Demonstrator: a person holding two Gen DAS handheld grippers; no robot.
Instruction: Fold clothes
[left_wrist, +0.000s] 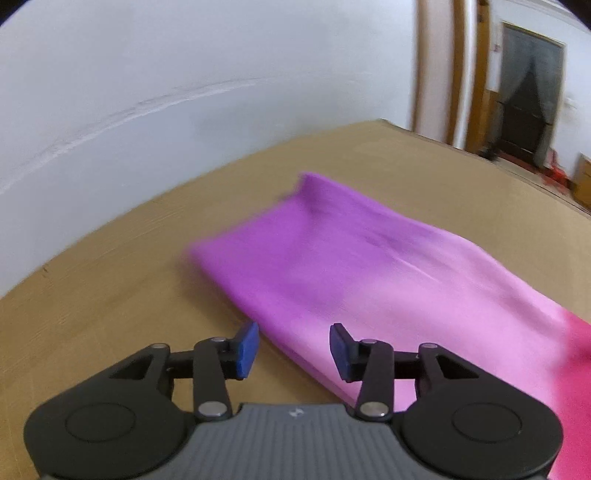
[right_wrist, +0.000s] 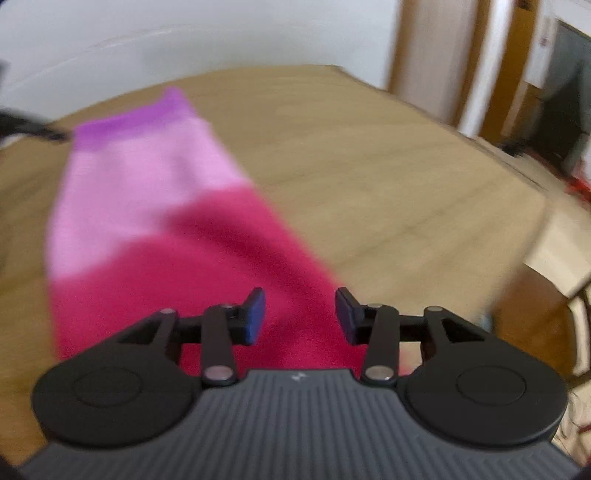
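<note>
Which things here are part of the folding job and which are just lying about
Part of the job:
colour-banded garment, purple, light pink and deep pink
left gripper, jaws open
right gripper, jaws open
cardboard-covered table

Just lying about:
red items on the floor

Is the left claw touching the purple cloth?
Cannot tell. Left wrist view: the open left claw overlaps the cloth edge, but blur hides any contact or gap.

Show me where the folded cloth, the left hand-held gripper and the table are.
folded cloth (left_wrist: 354, 258), left wrist view, purple band near its middle.
left hand-held gripper (left_wrist: 293, 349), left wrist view, gap between its open blue pads.
table (left_wrist: 129, 258), left wrist view, bare tan surface.
</note>
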